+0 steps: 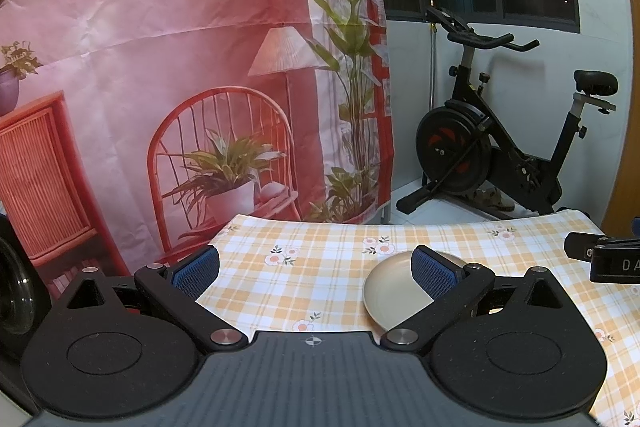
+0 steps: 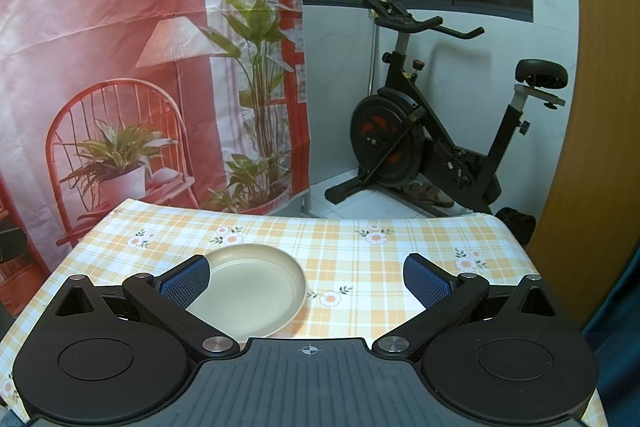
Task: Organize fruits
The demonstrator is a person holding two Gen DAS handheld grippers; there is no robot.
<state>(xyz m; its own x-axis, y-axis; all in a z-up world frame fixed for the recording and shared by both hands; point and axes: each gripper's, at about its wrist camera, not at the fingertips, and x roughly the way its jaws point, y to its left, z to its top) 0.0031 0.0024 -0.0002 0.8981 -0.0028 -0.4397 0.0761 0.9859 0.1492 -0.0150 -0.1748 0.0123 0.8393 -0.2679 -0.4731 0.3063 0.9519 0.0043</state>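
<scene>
A cream plate (image 2: 256,291) lies empty on the checked tablecloth (image 2: 352,259); in the left wrist view the same plate (image 1: 390,291) shows partly behind the right finger. My left gripper (image 1: 316,269) is open above the table's left part, nothing between its blue pads (image 1: 196,267). My right gripper (image 2: 306,281) is open too, with the plate under its left finger. The right gripper's body (image 1: 608,259) pokes in at the left wrist view's right edge. No fruit shows in either view.
A printed backdrop (image 1: 160,67) hangs behind the table's far edge. A black exercise bike (image 2: 432,131) stands on the floor beyond the table. A wooden panel (image 2: 600,107) rises at the right. A dark round object (image 1: 16,291) sits at the far left.
</scene>
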